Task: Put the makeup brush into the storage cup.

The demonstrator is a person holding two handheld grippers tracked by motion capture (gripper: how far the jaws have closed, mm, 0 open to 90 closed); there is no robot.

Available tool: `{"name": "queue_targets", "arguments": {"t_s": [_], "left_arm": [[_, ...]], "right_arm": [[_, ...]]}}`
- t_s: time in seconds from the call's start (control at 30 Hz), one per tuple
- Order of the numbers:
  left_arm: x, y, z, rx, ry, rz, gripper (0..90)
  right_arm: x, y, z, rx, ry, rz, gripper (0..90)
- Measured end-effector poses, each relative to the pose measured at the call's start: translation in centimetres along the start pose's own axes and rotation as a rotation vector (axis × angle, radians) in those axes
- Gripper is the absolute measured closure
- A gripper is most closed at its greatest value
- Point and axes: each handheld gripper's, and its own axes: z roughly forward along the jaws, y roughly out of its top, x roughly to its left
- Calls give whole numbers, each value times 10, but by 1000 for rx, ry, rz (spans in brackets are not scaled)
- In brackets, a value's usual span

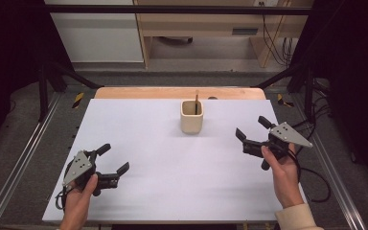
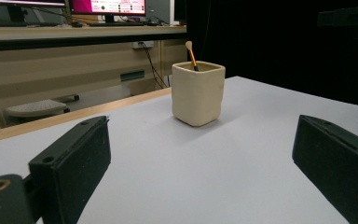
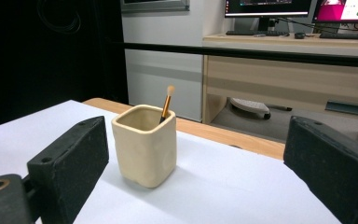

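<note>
A white table (image 1: 172, 172) is lying under both grippers, and a wooden edge is showing along its far side. The left gripper (image 1: 114, 163) is sitting low over the near left part of the table, in the person's left hand (image 1: 79, 201); its jaws are standing wide apart and are holding nothing. The right gripper (image 1: 251, 129) is hovering at the right side, in the right hand (image 1: 282, 175), and its jaws are also spread wide with nothing between them. Ahead of both grippers, well apart from each, a cream cup (image 1: 191, 116) is standing upright near the far edge. In the left gripper view the cup (image 2: 198, 93) is appearing between the jaws, far ahead; in the right gripper view it (image 3: 144, 144) is appearing closer to the left jaw. A thin brush (image 3: 167, 103) is leaning inside the cup, with its pale tip rising above the rim.
</note>
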Motion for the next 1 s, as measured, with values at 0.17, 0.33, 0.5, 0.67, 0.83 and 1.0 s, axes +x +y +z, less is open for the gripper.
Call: {"name": "queue_targets", "arguments": {"t_s": [0.17, 0.33, 0.5, 0.67, 0.83, 1.0], "left_arm": [[0, 2, -3, -4, 0, 4, 37], [4, 2, -8, -20, 11, -9, 37], [7, 3, -12, -31, 16, -14, 37], [10, 4, -15, -39, 22, -18, 37], [11, 4, -17, -45, 24, -18, 36], [12, 4, -19, -45, 22, -17, 36]], "right_arm": [[-3, -8, -6, 5, -6, 1, 74], [-4, -15, -10, 7, -11, 16, 74], [-5, -21, -14, 1, -18, 19, 81], [-6, -27, -16, 8, -20, 31, 82], [-6, -31, -18, 10, -22, 34, 82], [-7, -36, -20, 15, -21, 30, 82]]}}
